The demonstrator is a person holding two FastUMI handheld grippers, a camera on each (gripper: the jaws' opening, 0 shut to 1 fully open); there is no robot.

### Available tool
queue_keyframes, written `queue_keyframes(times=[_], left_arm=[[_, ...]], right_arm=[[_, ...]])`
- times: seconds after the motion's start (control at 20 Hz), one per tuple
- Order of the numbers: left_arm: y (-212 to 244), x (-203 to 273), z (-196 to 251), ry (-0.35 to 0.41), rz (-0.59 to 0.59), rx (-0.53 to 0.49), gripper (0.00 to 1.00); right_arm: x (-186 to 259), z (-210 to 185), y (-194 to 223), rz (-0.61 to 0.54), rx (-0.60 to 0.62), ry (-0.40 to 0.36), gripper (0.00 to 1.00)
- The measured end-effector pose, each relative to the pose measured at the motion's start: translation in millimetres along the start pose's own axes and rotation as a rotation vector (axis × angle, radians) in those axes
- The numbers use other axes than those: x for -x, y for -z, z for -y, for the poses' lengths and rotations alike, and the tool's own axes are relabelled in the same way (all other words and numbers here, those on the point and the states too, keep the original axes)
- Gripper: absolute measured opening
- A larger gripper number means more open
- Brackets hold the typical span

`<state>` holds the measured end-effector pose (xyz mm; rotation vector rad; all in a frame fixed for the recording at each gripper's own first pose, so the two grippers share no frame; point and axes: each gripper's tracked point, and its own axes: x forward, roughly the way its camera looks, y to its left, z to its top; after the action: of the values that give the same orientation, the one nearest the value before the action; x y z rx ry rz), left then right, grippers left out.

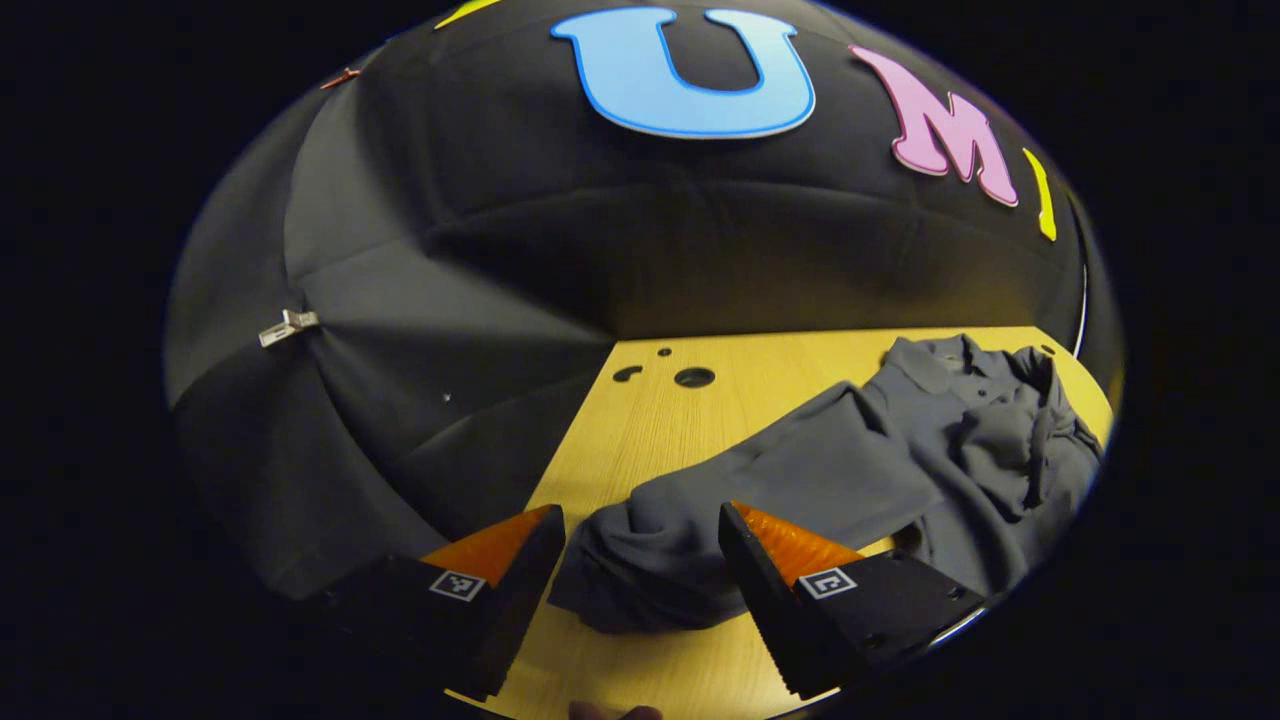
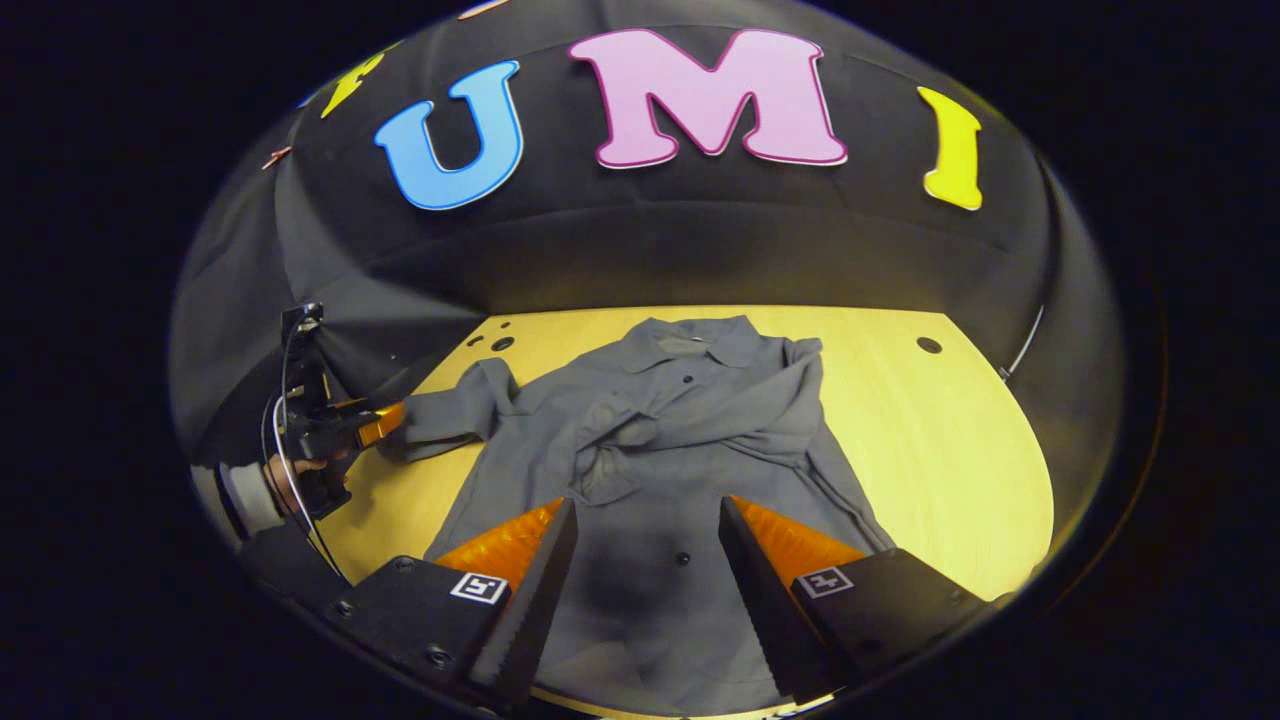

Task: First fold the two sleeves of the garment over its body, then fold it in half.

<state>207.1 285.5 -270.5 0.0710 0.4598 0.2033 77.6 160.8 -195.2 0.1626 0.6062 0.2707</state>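
A grey button-up shirt (image 2: 690,420) lies collar-away on the yellow wooden table (image 2: 950,440). One sleeve (image 2: 720,430) is folded across its chest. The other sleeve (image 2: 450,410) stretches out flat to the left. Its bunched cuff (image 1: 640,570) lies between the fingers of my left gripper (image 1: 640,515), which is open and not pressing on it. The right gripper view also shows that left gripper (image 2: 385,422) at the cuff, held by a hand (image 2: 290,470). My right gripper (image 2: 647,505) is open above the shirt's lower front, holding nothing.
The table has round holes near its far corners (image 1: 693,377) (image 2: 929,345). Bare wood (image 2: 940,480) lies to the right of the shirt. Black cloth walls (image 1: 420,380) close in the table at the back and left. A thin cable (image 2: 1020,350) hangs at the far right.
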Motion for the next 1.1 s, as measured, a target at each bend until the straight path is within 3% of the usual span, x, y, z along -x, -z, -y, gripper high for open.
queue_keyframes(times=[0.3,0.35,0.45,0.5,0.7,0.8,0.95,1.1], left_arm=[[51.7,-32.8,-1.4,-0.025,-0.163,-0.007,0.98],[45.4,-30.8,-3.0,-0.023,-0.134,0.013,0.99],[50.1,-34.8,-0.6,-0.005,-0.138,0.035,1.00],[51.6,-35.2,10.4,0.052,-0.150,0.054,1.00],[51.5,-42.6,21.9,0.123,-0.156,0.030,0.39],[46.9,-42.9,20.8,0.120,-0.174,0.041,0.12],[45.9,-43.6,19.7,0.078,-0.194,0.085,0.06],[35.9,-32.6,22.7,0.057,-0.173,0.101,0.06]], right_arm=[[7.0,12.4,-0.9,0.006,-0.012,0.031,0.89],[8.7,14.3,-1.3,0.005,-0.015,0.032,0.89],[11.3,15.0,-2.4,0.007,-0.023,0.035,0.89],[12.2,15.4,-1.4,0.007,-0.025,0.033,0.89],[14.1,18.2,0.2,0.006,-0.026,0.031,0.89],[17.7,20.9,0.3,0.013,-0.030,0.033,0.89],[22.0,26.1,-1.6,0.027,-0.039,0.034,0.89],[28.2,34.6,-3.1,0.043,-0.043,0.039,0.89]])
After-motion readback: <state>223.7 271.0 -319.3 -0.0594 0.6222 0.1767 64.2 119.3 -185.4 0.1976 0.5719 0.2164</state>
